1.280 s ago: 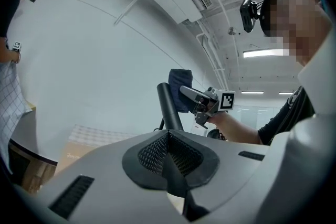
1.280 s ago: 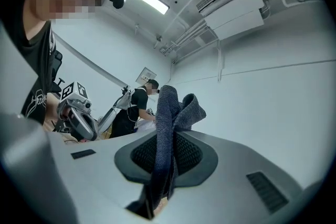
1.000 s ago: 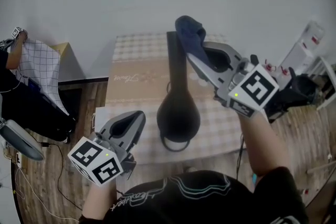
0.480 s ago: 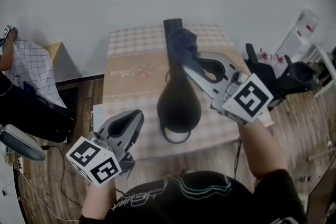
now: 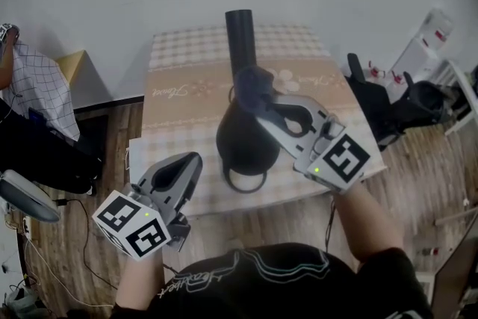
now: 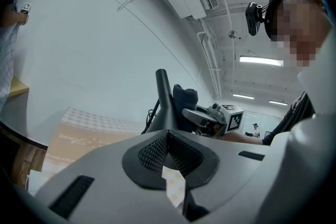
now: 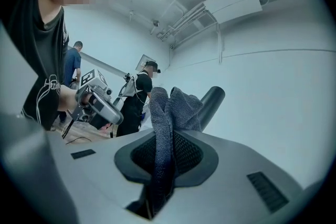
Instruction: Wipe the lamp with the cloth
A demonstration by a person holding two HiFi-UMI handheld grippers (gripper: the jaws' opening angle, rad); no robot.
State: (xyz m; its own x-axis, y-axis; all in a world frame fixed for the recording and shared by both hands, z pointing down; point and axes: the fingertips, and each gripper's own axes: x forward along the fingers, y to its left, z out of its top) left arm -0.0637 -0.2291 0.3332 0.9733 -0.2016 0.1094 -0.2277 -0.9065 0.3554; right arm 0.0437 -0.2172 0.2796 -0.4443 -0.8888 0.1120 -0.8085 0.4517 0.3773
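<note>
while the left claw (image 5: 193, 162) is closed, the right claw (image 5: 263, 102) clamps bunched blue-grey cloth (image 5: 250, 80) by the lamp (image 5: 243, 142).

Small table (image 5: 160, 160) against the wall, checked tablecloth (image 5: 194, 56) with a beige printed band across the middle, black lamp (image 5: 235, 142) standing on it near the front edge, wooden floor (image 5: 67, 250) around.

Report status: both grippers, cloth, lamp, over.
Right gripper shut on cloth, at lamp neck. Left gripper shut, empty, clear of lamp. Nothing in the way.
</note>
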